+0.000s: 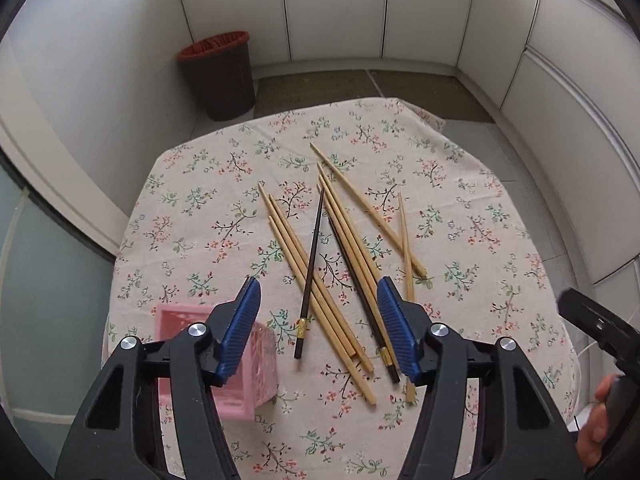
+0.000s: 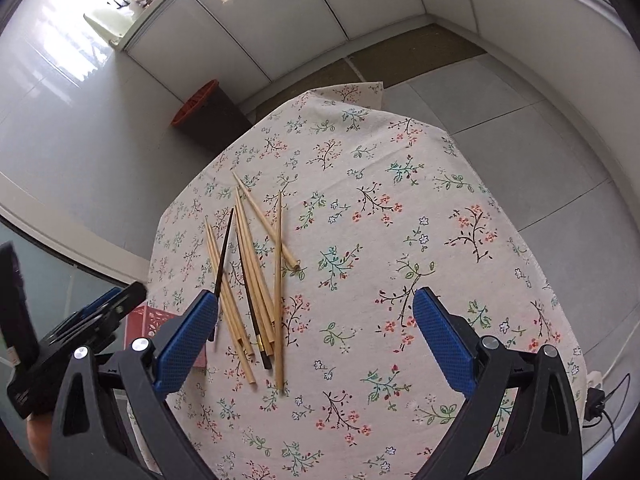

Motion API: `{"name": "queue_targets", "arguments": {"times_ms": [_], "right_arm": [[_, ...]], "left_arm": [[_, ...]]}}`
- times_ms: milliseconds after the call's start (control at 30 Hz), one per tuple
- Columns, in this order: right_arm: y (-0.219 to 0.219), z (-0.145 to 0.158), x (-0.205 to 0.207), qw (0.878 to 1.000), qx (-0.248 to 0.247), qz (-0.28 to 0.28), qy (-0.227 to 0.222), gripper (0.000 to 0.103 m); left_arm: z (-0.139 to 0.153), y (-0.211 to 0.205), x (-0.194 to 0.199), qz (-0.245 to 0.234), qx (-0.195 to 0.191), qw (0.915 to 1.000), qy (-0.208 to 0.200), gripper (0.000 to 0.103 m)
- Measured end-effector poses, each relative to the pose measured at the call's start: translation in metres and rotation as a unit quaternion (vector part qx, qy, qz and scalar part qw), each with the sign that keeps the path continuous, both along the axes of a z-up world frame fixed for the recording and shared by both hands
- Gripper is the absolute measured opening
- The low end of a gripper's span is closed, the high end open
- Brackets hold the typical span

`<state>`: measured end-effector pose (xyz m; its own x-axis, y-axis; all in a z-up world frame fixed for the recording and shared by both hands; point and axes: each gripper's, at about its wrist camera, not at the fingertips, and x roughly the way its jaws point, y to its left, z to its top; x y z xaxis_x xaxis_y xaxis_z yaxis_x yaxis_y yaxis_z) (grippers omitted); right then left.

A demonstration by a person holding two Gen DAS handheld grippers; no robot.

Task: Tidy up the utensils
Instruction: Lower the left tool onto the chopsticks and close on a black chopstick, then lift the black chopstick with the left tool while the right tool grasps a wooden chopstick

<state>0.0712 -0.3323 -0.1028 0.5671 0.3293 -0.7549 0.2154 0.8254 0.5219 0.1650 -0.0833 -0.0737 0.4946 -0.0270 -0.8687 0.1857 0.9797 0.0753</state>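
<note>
Several light bamboo chopsticks point(image 1: 320, 280) and two dark chopsticks point(image 1: 310, 276) lie scattered on the floral tablecloth point(image 1: 200, 208). A pink slotted holder point(image 1: 260, 364) stands at the table's near left, partly hidden behind the left finger. My left gripper point(image 1: 318, 292) is open and empty, held above the near ends of the chopsticks. My right gripper point(image 2: 316, 308) is open and empty above the cloth point(image 2: 400, 200), with the chopsticks point(image 2: 256, 280) just inside its left finger. The holder point(image 2: 146, 318) shows partly behind the left gripper.
A brown waste bin with a red rim point(image 1: 218, 74) stands on the floor beyond the table, also in the right wrist view point(image 2: 204, 114). White cabinet doors point(image 1: 332, 8) line the walls. The table edge curves around on all sides.
</note>
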Motion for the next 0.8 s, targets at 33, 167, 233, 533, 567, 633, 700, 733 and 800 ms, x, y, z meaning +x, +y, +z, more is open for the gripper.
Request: {"name": "queue_targets", "arguments": {"times_ms": [33, 167, 233, 533, 567, 633, 700, 733, 800], "right_arm": [[-0.004, -0.001, -0.001, 1.000, 0.002, -0.002, 0.001, 0.095], [-0.014, -0.006, -0.001, 1.000, 0.019, -0.014, 0.009, 0.095], [-0.017, -0.008, 0.000, 0.999, 0.026, -0.018, 0.011, 0.094], [-0.016, -0.009, 0.004, 0.999, 0.032, -0.007, 0.009, 0.094], [-0.017, -0.010, 0.004, 0.999, 0.032, -0.007, 0.010, 0.092], [-0.018, -0.011, 0.005, 0.999, 0.033, -0.009, 0.014, 0.084], [-0.019, -0.012, 0.005, 0.999, 0.039, -0.009, 0.016, 0.078], [-0.019, -0.013, 0.005, 0.999, 0.040, -0.009, 0.016, 0.076], [-0.015, -0.013, 0.007, 0.999, 0.034, -0.004, 0.015, 0.074]], "left_arm": [[-0.011, -0.008, 0.011, -0.001, 0.020, 0.9998, 0.010, 0.050], [-0.056, -0.022, 0.054, 0.010, 0.055, 0.9959, 0.071, 0.032], [-0.071, -0.018, 0.070, 0.025, 0.073, 0.9934, 0.085, 0.029], [-0.109, -0.018, 0.095, 0.033, 0.091, 0.9878, 0.122, 0.006], [-0.110, -0.019, 0.096, 0.030, 0.088, 0.9886, 0.119, 0.005], [-0.106, -0.017, 0.091, 0.024, 0.066, 0.9916, 0.109, 0.004], [-0.094, -0.010, 0.081, 0.034, 0.034, 0.9947, 0.091, 0.004], [-0.086, -0.008, 0.073, 0.034, 0.016, 0.9962, 0.079, 0.004], [-0.069, -0.003, 0.057, 0.031, -0.014, 0.9980, 0.052, 0.004]]}}
